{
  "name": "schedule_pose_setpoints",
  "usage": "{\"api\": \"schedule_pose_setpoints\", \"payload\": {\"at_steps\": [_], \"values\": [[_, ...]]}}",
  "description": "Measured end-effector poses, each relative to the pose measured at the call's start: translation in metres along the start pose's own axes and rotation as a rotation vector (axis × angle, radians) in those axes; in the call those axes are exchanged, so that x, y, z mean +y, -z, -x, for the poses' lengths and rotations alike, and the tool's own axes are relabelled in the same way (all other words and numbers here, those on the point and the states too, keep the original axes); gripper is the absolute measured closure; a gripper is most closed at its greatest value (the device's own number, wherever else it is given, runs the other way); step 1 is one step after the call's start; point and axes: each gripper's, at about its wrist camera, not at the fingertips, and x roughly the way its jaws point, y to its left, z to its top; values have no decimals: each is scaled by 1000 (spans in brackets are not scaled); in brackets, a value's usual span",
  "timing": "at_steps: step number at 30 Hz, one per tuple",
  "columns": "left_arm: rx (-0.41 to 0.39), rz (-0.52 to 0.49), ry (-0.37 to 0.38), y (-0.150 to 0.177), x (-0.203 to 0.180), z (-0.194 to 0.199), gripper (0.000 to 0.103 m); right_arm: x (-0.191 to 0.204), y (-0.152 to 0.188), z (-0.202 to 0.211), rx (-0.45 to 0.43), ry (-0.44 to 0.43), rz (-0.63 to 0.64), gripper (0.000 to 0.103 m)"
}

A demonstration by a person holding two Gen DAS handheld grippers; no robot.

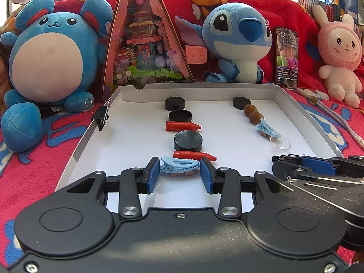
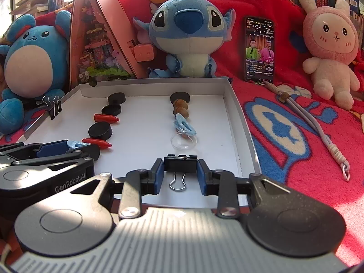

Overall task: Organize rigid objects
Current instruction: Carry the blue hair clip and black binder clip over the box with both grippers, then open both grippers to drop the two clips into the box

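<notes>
We see the left gripper (image 1: 179,173) closed on a light-blue clip (image 1: 179,165), low over the near end of the white tray (image 1: 127,136). Our right gripper (image 2: 180,174) clamps a black binder clip (image 2: 180,163) at the tray's near right. Beyond the left one, a column: red crayon (image 1: 193,155), black disc (image 1: 188,139), second crayon (image 1: 183,126), two more discs. Right column: clear dome (image 1: 280,143), another blue clip (image 1: 267,129), acorns (image 1: 253,112), a disc. Plush toys sit behind on the red blanket (image 2: 295,159)

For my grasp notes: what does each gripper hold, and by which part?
Left gripper: light blue plastic clip, pinched at its two ends. Right gripper: black metal binder clip, by its body's sides.
</notes>
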Motion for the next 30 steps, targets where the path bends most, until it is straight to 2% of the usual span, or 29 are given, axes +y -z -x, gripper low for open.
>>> {"api": "schedule_pose_setpoints", "payload": {"at_steps": [2,8,9,10,14,21,30], "values": [[6,5,3,-1,1,0,65,-1,-1,0,8,-4,-4,66],[13,6,13,-1,1,1,53,-4,-3,-1,13,-15,-31,66],[14,3,13,-1,0,1,50,-4,-2,0,11,-14,-34,64],[14,0,14,-1,0,2,48,-5,-2,0,10,-12,-39,53],[28,4,7,0,0,6,43,-8,-1,3,10,-23,-60,48],[0,24,8,2,11,24,25,-12,0,16,-16,-29,-70,39],[-26,2,19,4,13,46,23,-12,4,36,-59,-27,-42,31]]}}
